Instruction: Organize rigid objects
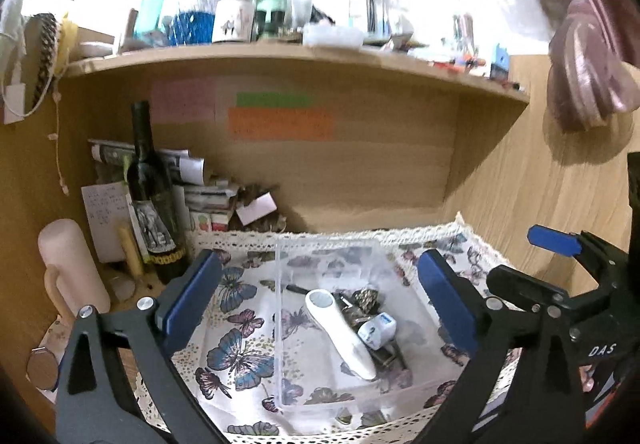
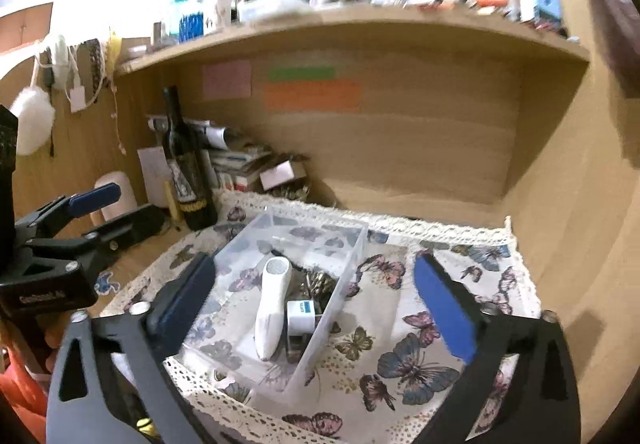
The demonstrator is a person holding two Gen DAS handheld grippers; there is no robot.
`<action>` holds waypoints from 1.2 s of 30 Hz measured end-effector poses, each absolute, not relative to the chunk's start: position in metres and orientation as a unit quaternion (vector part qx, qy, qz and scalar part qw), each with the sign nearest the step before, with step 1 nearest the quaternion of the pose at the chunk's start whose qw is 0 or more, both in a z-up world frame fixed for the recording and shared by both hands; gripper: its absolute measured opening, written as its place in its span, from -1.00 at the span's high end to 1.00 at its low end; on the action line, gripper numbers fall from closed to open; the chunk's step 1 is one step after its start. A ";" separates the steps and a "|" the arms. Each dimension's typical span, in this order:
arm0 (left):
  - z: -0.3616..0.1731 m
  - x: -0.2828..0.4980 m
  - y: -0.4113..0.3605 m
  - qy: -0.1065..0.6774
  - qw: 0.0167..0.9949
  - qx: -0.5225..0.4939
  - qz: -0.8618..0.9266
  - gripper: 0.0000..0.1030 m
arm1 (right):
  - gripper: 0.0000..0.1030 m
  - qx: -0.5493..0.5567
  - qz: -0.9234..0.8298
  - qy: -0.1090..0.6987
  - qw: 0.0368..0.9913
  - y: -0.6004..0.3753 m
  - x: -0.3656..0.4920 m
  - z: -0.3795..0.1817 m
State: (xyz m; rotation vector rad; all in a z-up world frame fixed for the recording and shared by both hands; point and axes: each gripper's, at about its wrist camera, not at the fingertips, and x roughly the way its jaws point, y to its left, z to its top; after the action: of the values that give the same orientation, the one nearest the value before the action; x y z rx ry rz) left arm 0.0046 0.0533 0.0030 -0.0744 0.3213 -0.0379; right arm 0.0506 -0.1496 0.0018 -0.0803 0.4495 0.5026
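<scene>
Clear plastic bin [image 1: 280, 324] at lower centre on butterfly cloth [image 1: 236, 344], containing white handheld device [image 1: 340, 332] and charger cube [image 1: 378, 330]. Rigid, light, slick; best gripped at device's waist. Left claw [image 1: 312, 304] and right claw [image 2: 316, 304] both apart, empty.

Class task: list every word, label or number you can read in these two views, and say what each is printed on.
"DAS": right gripper, on its body.
Left gripper body print: blurred.
Sticky notes, bottle label, charger label: too blurred to read.
</scene>
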 end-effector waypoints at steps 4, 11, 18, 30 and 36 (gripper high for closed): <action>0.006 -0.004 0.051 0.152 0.987 -0.049 -0.021 -0.99 | -1.00 -0.038 0.242 0.201 0.948 -0.155 0.037 0.007; 0.007 -0.012 0.048 0.142 0.988 -0.051 -0.016 -0.99 | -1.00 -0.037 0.240 0.184 0.953 -0.160 0.026 0.010; 0.011 -0.016 0.046 0.131 0.990 -0.049 -0.014 -1.00 | -1.00 -0.036 0.235 0.173 0.956 -0.162 0.022 0.013; 0.009 -0.014 0.044 0.134 0.990 -0.042 -0.014 -1.00 | -1.00 -0.032 0.225 0.174 0.958 -0.162 0.023 0.012; 0.007 -0.010 0.044 0.140 0.989 -0.045 -0.017 -1.00 | -1.00 -0.029 0.220 0.179 0.959 -0.161 0.026 0.010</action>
State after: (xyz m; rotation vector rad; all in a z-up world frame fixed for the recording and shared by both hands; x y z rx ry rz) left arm -0.0104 0.0438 0.0071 -0.0899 0.2814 -0.0336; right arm 0.0263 -0.1614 0.0097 -0.0587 0.3627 0.4452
